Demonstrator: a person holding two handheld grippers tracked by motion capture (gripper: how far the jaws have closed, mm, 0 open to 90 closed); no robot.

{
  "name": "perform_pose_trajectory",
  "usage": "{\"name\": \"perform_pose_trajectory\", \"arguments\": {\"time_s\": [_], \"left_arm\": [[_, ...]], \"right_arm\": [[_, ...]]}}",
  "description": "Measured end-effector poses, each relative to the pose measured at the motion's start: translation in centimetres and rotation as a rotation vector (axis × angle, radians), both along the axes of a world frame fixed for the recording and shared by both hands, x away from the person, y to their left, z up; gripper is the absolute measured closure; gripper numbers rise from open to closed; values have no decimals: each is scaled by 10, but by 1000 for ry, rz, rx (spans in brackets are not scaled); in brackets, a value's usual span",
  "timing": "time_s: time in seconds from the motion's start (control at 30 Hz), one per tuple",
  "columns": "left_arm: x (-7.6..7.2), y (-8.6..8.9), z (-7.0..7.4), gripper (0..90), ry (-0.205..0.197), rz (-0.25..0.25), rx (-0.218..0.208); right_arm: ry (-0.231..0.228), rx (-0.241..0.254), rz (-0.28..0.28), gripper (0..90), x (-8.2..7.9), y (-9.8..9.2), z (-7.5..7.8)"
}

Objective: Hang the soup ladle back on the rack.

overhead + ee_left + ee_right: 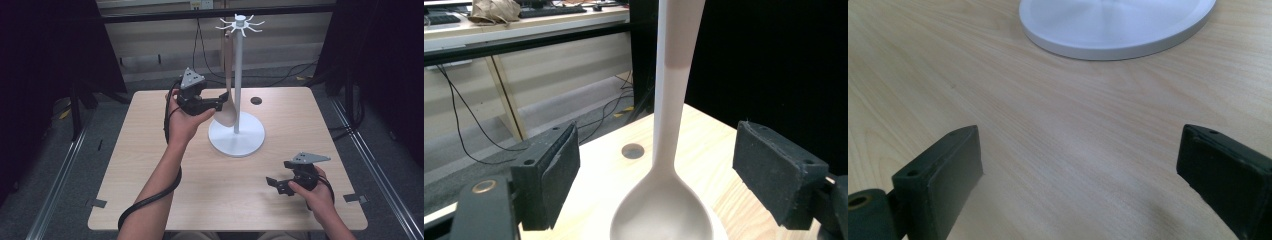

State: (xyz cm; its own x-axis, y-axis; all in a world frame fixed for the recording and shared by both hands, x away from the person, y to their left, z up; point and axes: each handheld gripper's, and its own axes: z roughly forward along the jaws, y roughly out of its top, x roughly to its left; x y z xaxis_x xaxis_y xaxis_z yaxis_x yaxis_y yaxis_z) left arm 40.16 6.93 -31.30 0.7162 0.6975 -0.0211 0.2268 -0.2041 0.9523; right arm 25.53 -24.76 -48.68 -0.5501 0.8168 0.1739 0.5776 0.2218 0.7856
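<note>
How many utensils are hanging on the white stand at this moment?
1: a beige ladle hangs from a hook of the white stand, its bowl between the open jaws of the left gripper.

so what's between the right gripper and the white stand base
Nothing: bare wooden table runs from the open right gripper to the stand base, seen in the right gripper view and the high view.

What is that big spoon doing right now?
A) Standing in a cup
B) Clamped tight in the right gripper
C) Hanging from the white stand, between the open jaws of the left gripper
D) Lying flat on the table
C: the spoon hangs from a hook at the top of the white stand, and in the left gripper view its handle sits between the left gripper's two open jaws, which stand apart from it.
</note>
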Motion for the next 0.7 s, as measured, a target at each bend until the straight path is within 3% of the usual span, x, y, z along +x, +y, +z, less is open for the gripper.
{"name": "perform_pose_trajectory", "arguments": {"time_s": [0.7], "left_arm": [[-9, 21, -19, 143, 19, 7, 3]], "right_arm": [[3, -3, 4, 41, 0, 0, -1]]}}
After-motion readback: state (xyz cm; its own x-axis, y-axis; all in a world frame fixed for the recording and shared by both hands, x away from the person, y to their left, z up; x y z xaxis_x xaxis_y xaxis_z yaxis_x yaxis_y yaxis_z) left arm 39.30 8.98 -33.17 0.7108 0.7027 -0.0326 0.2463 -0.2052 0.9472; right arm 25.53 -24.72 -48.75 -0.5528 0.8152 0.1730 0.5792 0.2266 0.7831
